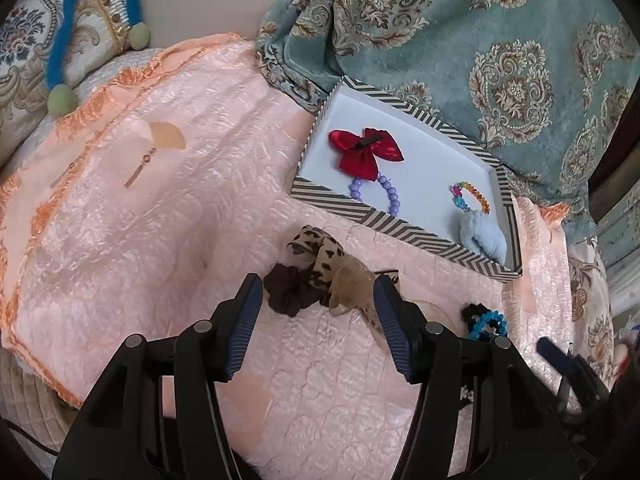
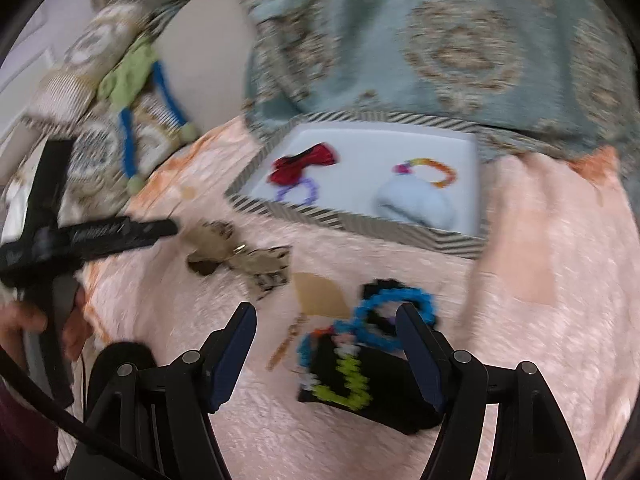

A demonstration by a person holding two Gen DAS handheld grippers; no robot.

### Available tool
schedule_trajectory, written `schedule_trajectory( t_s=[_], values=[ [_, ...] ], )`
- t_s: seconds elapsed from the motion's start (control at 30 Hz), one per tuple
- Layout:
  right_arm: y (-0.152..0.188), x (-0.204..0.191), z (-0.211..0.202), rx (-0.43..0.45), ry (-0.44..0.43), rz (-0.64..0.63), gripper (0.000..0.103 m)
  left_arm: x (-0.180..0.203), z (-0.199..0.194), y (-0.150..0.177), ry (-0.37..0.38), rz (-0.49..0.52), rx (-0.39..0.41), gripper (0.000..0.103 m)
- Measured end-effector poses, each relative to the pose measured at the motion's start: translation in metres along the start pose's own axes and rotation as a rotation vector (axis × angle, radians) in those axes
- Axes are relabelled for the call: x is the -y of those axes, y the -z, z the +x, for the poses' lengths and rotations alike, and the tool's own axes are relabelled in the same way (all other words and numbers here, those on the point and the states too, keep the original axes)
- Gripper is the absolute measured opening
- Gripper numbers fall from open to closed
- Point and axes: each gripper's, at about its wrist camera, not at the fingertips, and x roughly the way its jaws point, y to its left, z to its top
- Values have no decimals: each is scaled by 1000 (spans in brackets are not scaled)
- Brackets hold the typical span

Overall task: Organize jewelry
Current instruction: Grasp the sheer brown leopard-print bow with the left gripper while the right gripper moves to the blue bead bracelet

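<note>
A striped-rim tray [image 1: 404, 227] [image 2: 352, 222] lies on the pink quilt. It holds a red bow clip [image 1: 365, 148] [image 2: 304, 162], a purple bead bracelet [image 1: 378, 194], a rainbow bead bracelet [image 1: 472, 196] [image 2: 430, 168] and a pale blue scrunchie [image 1: 484, 236] [image 2: 416, 204]. My left gripper [image 1: 318, 304] is open just short of a pile of leopard, brown and tan hair ties [image 1: 320, 276] [image 2: 236, 258]. My right gripper [image 2: 326, 328] is open over a blue band [image 2: 390, 312] [image 1: 486, 324] and a black card with bright loops [image 2: 348, 376]. That view is blurred.
A fan-shaped gold earring [image 1: 160, 144] lies on the quilt [image 1: 160, 240] at left; a similar one [image 2: 316, 296] lies by the right gripper. A teal patterned blanket [image 1: 480, 40] rises behind the tray. Cushions and a green-blue toy [image 1: 68, 40] sit at far left.
</note>
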Motion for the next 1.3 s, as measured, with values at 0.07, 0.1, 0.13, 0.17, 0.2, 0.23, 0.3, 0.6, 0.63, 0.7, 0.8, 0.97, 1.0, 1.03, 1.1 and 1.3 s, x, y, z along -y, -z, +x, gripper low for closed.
schedule_trajectory(
  t_s=[0.07, 0.1, 0.13, 0.17, 0.2, 0.23, 0.3, 0.6, 0.63, 0.7, 0.8, 0.97, 1.0, 1.03, 1.1, 1.3],
  values=[
    [-2, -11, 16, -43, -6, -56, 70, 2, 5, -2, 22, 5, -11, 65],
    [-3, -14, 22, -63, -8, -75, 70, 4, 8, -3, 38, 19, -20, 68],
    [-5, -13, 24, -60, -8, -76, 70, 6, 10, -3, 39, 30, -23, 70],
    [-6, -8, 24, -49, -8, -62, 70, 8, 12, -3, 38, 44, -24, 72],
    [-9, 0, 22, -40, -5, -39, 70, 10, 14, -3, 35, 61, -25, 76],
    [-12, 11, 21, -36, 6, -11, 70, 13, 19, -2, 32, 87, -30, 78],
    [-17, 35, 17, -33, 47, 29, 70, 18, 30, -2, 18, 122, -44, 78],
    [-20, 106, 8, -70, 114, 144, 53, 33, 74, 0, -74, 229, -84, 78],
    [-18, 104, 13, -87, 110, 135, 53, 35, 78, 1, -82, 245, -88, 78],
    [-13, 99, 23, -113, 110, 112, 48, 37, 85, 3, -88, 258, -93, 64],
    [-8, 94, 43, -156, 100, 89, 39, 36, 92, 4, -85, 255, -106, 52],
    [-2, 93, 59, -178, 55, 93, 11, 30, 88, 2, -56, 227, -100, 29],
    [-2, 91, 56, -167, 55, 87, 11, 28, 86, 2, -46, 217, -103, 28],
    [-4, 89, 51, -153, 54, 81, 10, 26, 85, 1, -40, 210, -102, 25],
    [-7, 84, 38, -115, 49, 76, 10, 24, 78, 0, -34, 199, -94, 24],
    [-22, 74, 7, -51, 6, 60, 10, 24, 54, -4, -6, 183, -57, 24]
  ],
)
